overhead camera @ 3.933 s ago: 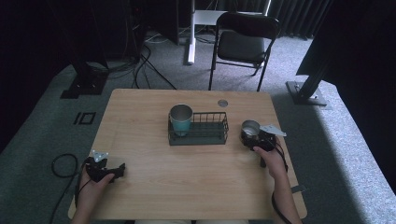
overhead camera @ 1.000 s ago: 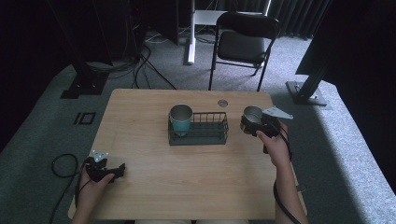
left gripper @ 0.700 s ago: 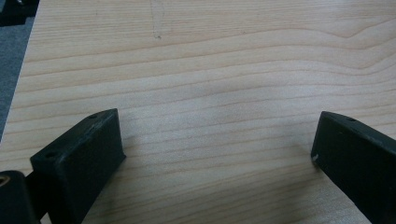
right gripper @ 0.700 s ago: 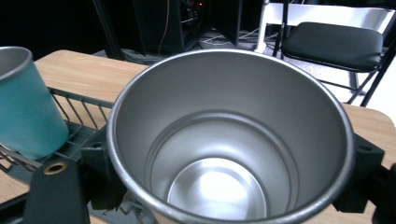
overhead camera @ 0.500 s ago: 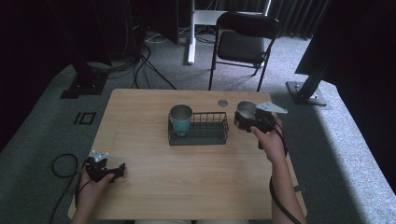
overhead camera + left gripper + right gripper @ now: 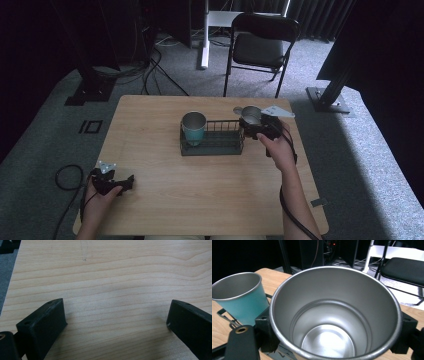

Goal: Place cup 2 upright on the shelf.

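My left gripper [image 6: 131,181] rests on the table [image 6: 210,200] near its front left corner, jaws spread wide with nothing but bare wood between them, as its own view confirms; it plays no part in this step and sits close to the table's left edge. Toward the middle stands the wire rack [image 6: 212,138], with the teal cup [image 6: 193,128] upright in its left end and the rest of the rack open. At the rack's right end my right gripper [image 6: 248,129] pinches the steel cup [image 6: 250,115] across its body, mouth up; in the right gripper view the two jaws press against opposite sides of the steel cup [image 6: 334,312], and the teal cup [image 6: 239,296] stands just beyond it to the left. I judge the step in hand to be setting the steel cup into the rack beside the teal one. To do it well, I should keep the cup upright, carry it clear over the rack's right end wall, and lower it into the free space without knocking the teal cup. The room is adequate: the right part of the rack is free, and the table to its right and front is bare. The rack's end wall and the table's far edge are the nearest limits.
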A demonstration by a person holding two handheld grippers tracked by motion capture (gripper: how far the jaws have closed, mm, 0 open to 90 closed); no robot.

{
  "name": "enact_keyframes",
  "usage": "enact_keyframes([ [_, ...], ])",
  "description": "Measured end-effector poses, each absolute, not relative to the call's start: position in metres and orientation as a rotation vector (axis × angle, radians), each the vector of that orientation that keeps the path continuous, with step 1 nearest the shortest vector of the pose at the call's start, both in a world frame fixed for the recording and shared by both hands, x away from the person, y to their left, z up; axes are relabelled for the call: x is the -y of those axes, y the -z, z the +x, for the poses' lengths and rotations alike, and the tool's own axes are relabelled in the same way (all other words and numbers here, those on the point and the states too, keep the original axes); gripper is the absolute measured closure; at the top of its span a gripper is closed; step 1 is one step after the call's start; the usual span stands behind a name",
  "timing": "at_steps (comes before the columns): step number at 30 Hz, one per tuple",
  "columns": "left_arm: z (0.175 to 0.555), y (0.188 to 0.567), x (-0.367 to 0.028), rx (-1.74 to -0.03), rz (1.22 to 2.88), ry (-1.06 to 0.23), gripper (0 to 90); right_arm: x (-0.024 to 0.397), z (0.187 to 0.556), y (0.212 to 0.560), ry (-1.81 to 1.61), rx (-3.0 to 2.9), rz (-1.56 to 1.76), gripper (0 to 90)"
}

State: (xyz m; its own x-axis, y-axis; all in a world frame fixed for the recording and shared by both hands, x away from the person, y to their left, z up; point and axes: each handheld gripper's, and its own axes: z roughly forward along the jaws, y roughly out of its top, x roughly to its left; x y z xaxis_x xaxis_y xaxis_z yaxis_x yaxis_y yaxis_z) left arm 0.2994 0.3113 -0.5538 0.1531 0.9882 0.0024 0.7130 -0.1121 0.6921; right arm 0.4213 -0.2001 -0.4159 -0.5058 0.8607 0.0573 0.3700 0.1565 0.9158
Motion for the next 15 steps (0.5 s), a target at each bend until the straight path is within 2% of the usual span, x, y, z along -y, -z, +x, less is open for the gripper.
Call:
enact_keyframes([
  [15,0.299,0.554,-0.311,-1.616,1.887,-0.652,2.8,0.165,0.429,0.415,-1.357,-2.004,1.116,17.8],
])
